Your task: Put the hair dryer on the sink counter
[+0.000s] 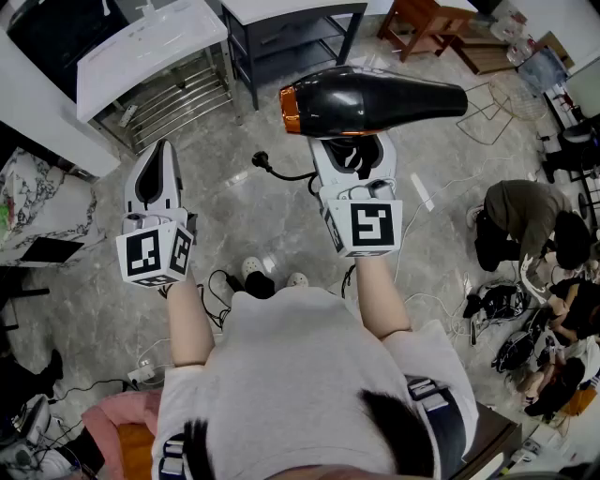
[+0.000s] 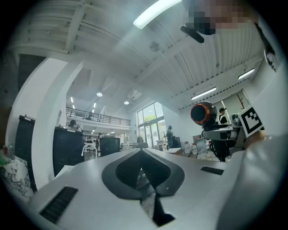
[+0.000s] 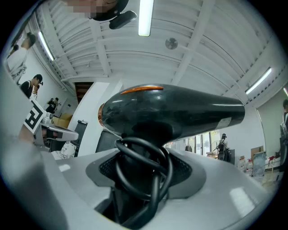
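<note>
- Holding the dryer (image 1: 375, 98) up in the air: the right gripper (image 1: 352, 155) is clamped on its handle. The jaws are spread wide by the handle plus the coils of cord (image 3: 145, 168) wound round it. The body lies level across the jaws, orange-ringed end to the person's left, nozzle to the right.
- Reason for the grip, as judged: the handle is the narrowest part, and the body balances above it. The wound cord is pinched in with the handle, so most of it can't dangle.
- Loose end: the plug (image 1: 261, 162) trails left of the right gripper on a short tail of cord. It could catch an edge on the way.
- Left gripper (image 1: 161, 155): jaws together, nothing between them. It is beside the right one and well apart from it, so it looks idle and free to steady the dryer if needed.
- Counter (image 1: 150, 42): white, ahead and to the left, well apart from the dryer. The task is not yet done.
- In the way: little. A chrome rack (image 1: 178, 98) sits under the counter, and a dark table (image 1: 291, 28) stands just to its right.
- Elsewhere: people (image 1: 525, 225) sit on the floor at right amid cables, with a wooden chair (image 1: 422, 23) beyond. None are near the likely route.
</note>
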A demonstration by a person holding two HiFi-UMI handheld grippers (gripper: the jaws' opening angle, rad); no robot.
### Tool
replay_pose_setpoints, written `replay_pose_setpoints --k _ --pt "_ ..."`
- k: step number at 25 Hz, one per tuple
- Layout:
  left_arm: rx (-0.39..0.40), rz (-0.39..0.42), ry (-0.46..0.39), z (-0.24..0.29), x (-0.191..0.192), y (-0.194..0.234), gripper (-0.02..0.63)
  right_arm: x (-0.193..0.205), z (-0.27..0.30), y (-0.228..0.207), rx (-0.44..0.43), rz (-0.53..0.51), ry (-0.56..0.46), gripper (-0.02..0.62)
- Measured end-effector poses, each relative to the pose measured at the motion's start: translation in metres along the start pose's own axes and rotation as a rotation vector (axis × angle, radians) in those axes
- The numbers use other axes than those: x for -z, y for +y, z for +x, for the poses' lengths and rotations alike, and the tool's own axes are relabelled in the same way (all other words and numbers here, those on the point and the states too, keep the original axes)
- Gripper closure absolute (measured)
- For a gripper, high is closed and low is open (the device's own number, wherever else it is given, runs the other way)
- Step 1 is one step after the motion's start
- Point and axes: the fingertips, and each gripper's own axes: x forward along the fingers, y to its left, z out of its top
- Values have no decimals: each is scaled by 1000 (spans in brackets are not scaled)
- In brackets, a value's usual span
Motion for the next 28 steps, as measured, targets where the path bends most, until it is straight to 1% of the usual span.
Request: replay_pose_setpoints --k 13,18,22,28 --pt "2 -5 -8 6 0 -4 604 5 -3 -10 23 4 10 299" --pt "3 -10 -18 12 1 3 606 8 4 -11 25 57 1 299" --pt "5 -10 -31 21 0 15 606 10 15 -6 35 66 -10 299" --pt "8 -7 -49 37 -3 48 605 15 44 11 50 73 2 299"
